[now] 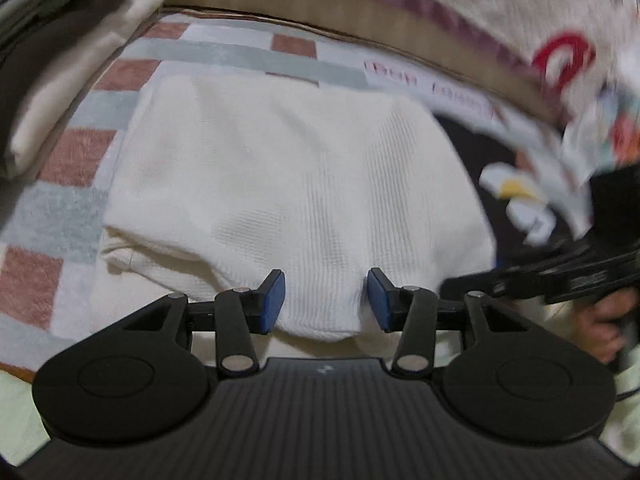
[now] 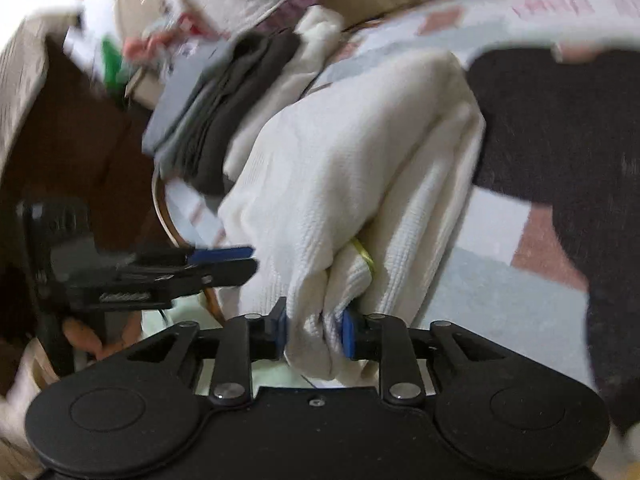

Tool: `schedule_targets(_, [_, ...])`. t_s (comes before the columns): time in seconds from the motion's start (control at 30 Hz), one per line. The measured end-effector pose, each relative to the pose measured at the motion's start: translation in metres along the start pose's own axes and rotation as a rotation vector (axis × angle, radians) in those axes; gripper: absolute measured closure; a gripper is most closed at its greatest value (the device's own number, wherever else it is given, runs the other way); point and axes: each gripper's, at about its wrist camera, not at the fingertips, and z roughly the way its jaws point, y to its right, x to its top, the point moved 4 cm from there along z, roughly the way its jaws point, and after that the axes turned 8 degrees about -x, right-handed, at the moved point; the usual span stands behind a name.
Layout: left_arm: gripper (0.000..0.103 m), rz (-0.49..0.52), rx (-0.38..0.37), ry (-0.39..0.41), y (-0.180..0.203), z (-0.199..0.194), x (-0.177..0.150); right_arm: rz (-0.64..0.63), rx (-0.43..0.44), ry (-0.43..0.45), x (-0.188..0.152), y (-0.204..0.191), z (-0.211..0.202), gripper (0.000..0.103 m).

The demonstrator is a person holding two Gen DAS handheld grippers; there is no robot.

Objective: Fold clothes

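Left wrist view shows a white garment (image 1: pixel 288 184) lying on a checked cloth (image 1: pixel 60 152) with pink, grey and white squares. The garment is cream white, with a fine ribbed knit, and it is folded into a thick, roughly square bundle with soft rounded edges. The left gripper (image 1: pixel 326 300) has its jaws spread, with the near edge of the garment between the blue pads (image 1: pixel 274 298); whether the pads touch the knit I cannot tell. In the right wrist view the right gripper (image 2: pixel 316 332) pinches a bunched fold of the same garment (image 2: pixel 352 152) between its pads. A thin yellow band (image 2: pixel 364 258) sits just above this fold. A stack of folded clothes (image 2: pixel 224 120), grey, dark and white, lies just beside the garment. A dark cloth (image 2: pixel 560 128) lies on its other side.
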Motion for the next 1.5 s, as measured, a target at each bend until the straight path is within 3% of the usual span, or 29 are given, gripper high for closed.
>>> schedule_targets(0.03, [0.059, 0.004, 0.005, 0.0, 0.001, 0.001, -0.001, -0.007, -0.045, -0.002, 0.002, -0.003, -0.006, 0.068])
schedule_targets(0.1, [0.059, -0.005, 0.006, -0.006, 0.0, 0.002, -0.002, -0.021, -0.134, -0.007, 0.007, -0.01, -0.018, 0.049])
schedule_targets(0.13, [0.059, -0.012, 0.004, -0.008, -0.001, 0.003, -0.002, -0.037, -0.183, 0.005, 0.01, -0.014, -0.025, 0.049])
schedule_targets(0.2, [0.059, -0.029, -0.003, -0.01, -0.003, 0.003, -0.002, -0.124, -0.279, 0.113, 0.021, -0.032, -0.043, 0.049])
schedule_targets(0.3, [0.059, -0.048, -0.007, -0.013, -0.006, 0.003, -0.003, -0.381, -0.396, 0.216, 0.031, -0.077, -0.042, 0.049])
schedule_targets(0.4, [0.059, -0.053, -0.008, -0.01, -0.007, 0.001, -0.004, -0.598, -0.482, 0.251, 0.036, -0.102, -0.012, 0.051])
schedule_targets(0.47, [0.059, -0.062, -0.015, 0.003, -0.009, -0.005, -0.001, -0.623, -0.495, 0.222, 0.037, -0.095, 0.013, 0.052])
schedule_targets(0.53, [0.058, -0.108, -0.052, 0.056, -0.015, -0.023, 0.008, -0.599, -0.51, 0.197, 0.03, -0.074, 0.028, 0.053])
schedule_targets(0.6, [0.049, -0.241, -0.149, 0.232, -0.033, -0.053, 0.031, -0.558, -0.477, 0.227, 0.022, -0.06, 0.024, 0.053])
schedule_targets(0.67, [0.045, -0.273, -0.141, 0.339, -0.047, -0.065, 0.052, -0.524, -0.443, 0.253, 0.018, -0.053, 0.019, 0.053])
schedule_targets(0.7, [0.045, -0.249, -0.102, 0.342, -0.053, -0.061, 0.063, -0.522, -0.436, 0.253, 0.019, -0.052, 0.019, 0.053])
schedule_targets(0.77, [0.045, -0.214, 0.0, 0.25, -0.069, -0.032, 0.073, -0.518, -0.425, 0.255, 0.018, -0.051, 0.018, 0.052])
schedule_targets(0.87, [0.054, -0.231, 0.185, 0.06, -0.098, 0.01, 0.062, -0.478, -0.396, 0.248, 0.018, -0.048, 0.015, 0.052])
schedule_targets(1.0, [0.05, -0.165, 0.386, 0.036, -0.107, -0.01, 0.049, -0.365, -0.334, 0.217, 0.023, -0.041, 0.005, 0.051])
schedule_targets(1.03, [0.049, -0.179, 0.399, 0.045, -0.113, -0.017, 0.045, -0.323, -0.312, 0.211, 0.025, -0.038, 0.001, 0.05])
schedule_targets(1.07, [0.047, -0.229, 0.356, 0.056, -0.122, -0.022, 0.042, -0.246, -0.277, 0.214, 0.03, -0.032, -0.006, 0.045])
schedule_targets(1.13, [0.047, -0.4, 0.173, 0.092, -0.143, -0.03, 0.039, -0.102, -0.217, 0.24, 0.039, -0.018, -0.018, 0.033])
schedule_targets(1.2, [0.045, -0.486, 0.07, 0.14, -0.155, -0.035, 0.04, 0.022, -0.193, 0.26, 0.049, -0.003, -0.024, 0.02])
schedule_targets(1.3, [0.039, -0.467, 0.048, 0.155, -0.155, -0.036, 0.043, 0.166, -0.204, 0.191, 0.055, 0.022, -0.012, 0.02])
schedule_targets(1.43, [0.037, -0.452, -0.037, 0.037, -0.152, -0.019, 0.03, 0.293, -0.161, 0.097, 0.045, 0.043, 0.007, 0.02])
schedule_targets(1.5, [0.032, -0.403, -0.019, 0.017, -0.147, -0.016, 0.026, 0.319, -0.131, 0.09, 0.041, 0.046, 0.015, 0.018])
